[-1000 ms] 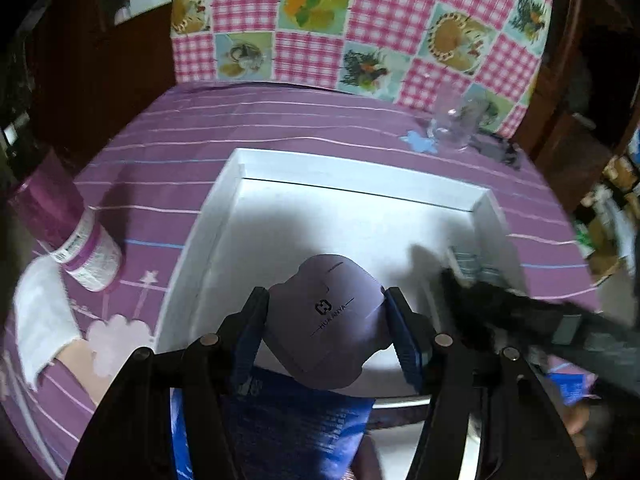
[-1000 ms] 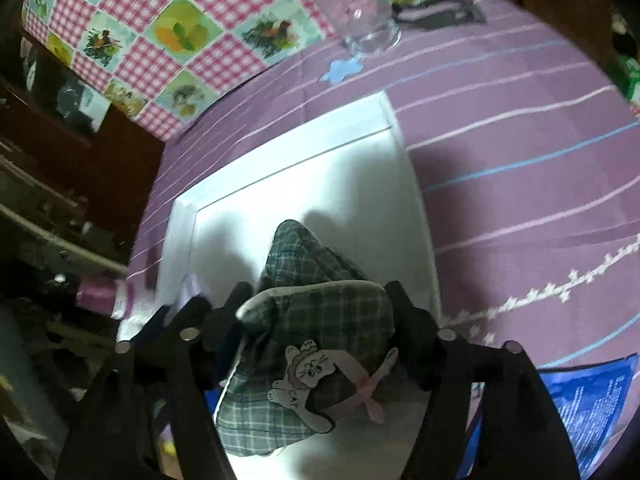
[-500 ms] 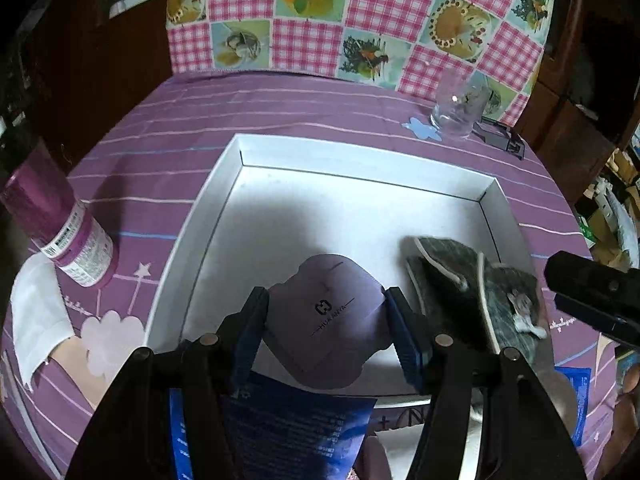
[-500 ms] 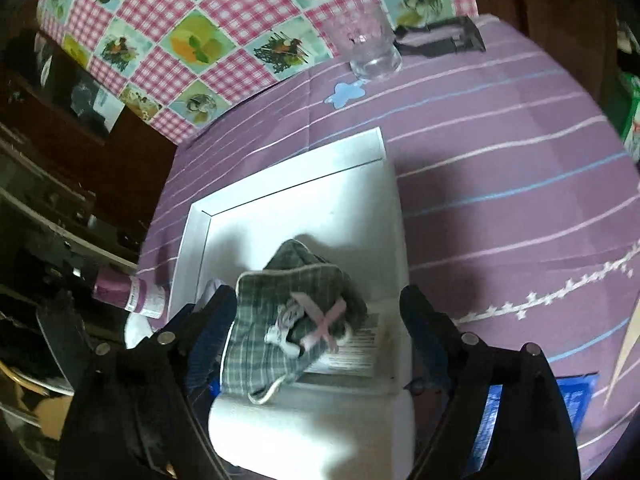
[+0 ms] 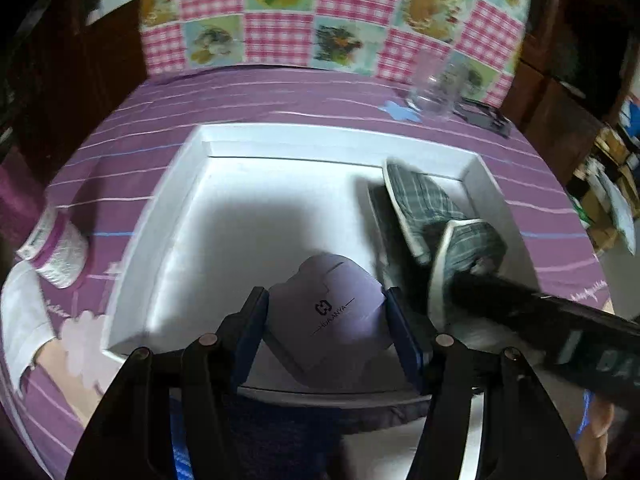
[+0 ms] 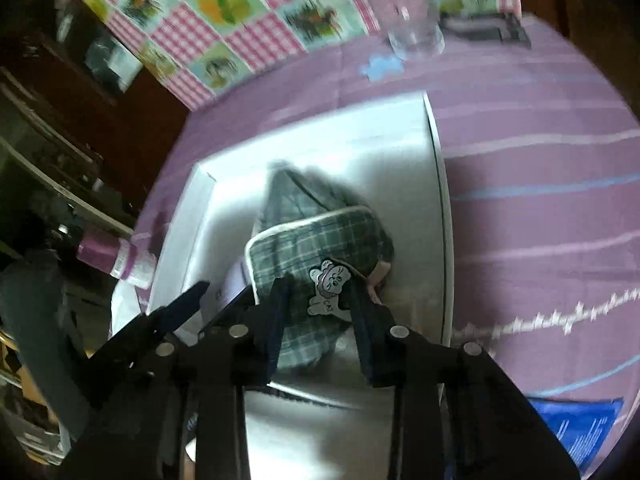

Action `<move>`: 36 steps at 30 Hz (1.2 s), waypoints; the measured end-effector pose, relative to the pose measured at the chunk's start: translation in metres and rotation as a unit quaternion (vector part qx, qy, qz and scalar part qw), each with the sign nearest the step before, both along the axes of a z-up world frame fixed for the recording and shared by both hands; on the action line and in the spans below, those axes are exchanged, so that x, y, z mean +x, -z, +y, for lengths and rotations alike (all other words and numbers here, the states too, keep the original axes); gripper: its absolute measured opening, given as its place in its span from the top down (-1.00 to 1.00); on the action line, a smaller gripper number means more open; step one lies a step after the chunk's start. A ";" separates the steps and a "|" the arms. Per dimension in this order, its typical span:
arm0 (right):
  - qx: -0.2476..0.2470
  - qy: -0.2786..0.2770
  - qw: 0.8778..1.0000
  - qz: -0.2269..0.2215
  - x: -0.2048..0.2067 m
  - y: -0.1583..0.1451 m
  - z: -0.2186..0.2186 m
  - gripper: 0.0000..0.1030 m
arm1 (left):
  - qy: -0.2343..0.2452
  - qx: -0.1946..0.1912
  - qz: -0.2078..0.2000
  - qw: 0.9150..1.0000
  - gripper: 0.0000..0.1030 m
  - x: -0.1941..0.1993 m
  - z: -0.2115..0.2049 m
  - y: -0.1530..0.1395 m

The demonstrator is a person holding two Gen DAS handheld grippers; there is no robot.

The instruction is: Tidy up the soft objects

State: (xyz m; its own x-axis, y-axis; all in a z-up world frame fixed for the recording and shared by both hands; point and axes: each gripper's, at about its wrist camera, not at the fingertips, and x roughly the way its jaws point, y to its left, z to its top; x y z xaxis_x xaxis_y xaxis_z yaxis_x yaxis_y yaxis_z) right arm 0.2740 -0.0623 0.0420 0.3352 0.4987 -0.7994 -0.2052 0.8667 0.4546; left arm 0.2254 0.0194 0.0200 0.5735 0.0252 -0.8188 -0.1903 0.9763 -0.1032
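- Currently two soft items in play: lilac mask (image 5: 326,312) and green plaid pouch (image 6: 316,248).
- Lilac mask sits clamped between the left gripper (image 5: 324,320) pads, held over the near part of the white box (image 5: 280,144); its lower edge is hidden behind the fingers, and whether it touches the box floor I cannot tell.
- Plaid pouch lies inside the box against the right wall, folded or doubled; the left view shows two plaid lobes, the far one blurred.
- Right gripper (image 6: 318,300) jaws have just been closing and now pinch the pouch's near end, either side of the cartoon cat patch (image 6: 328,286).
- From the left view the right gripper is only a dark blurred bar cutting in from the right edge, tips buried in the pouch.
- Something pale and flat under the pouch is too hidden to identify.
- Box: four low walls, near wall partly blocked by both grippers; the left half of the floor is bare.
- Outside the box on the purple striped cloth (image 6: 540,120): one clear glass (image 6: 414,20) at the far edge, one purple bottle (image 5: 56,248) lying left, one blue packet (image 6: 576,420) near the right corner, cut off.
- Dark flat object behind the glass is too blurred to name.
- A white-sleeved arm (image 5: 24,328) is cut off at the left edge.
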 end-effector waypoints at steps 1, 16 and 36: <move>0.001 0.001 1.000 0.007 0.000 0.001 0.000 0.36 | 0.009 -0.002 0.002 1.000 -0.16 0.000 -0.002 0.001; -0.043 0.031 0.999 0.008 -0.007 -0.019 -0.013 0.03 | 0.016 -0.020 0.000 1.000 -0.54 -0.002 0.005 -0.009; 0.018 0.031 0.999 -0.006 -0.028 -0.066 -0.034 -0.34 | 0.021 -0.035 -0.064 0.997 0.37 -0.041 0.008 -0.058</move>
State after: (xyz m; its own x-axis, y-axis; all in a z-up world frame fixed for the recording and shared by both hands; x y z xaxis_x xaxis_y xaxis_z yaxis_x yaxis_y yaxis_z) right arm 0.2461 -0.0959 0.1076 0.3753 0.5058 -0.7768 -0.1580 0.8606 0.4841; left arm 0.1844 0.0274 0.0780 0.6729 -0.0553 -0.7376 -0.1305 0.9727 -0.1919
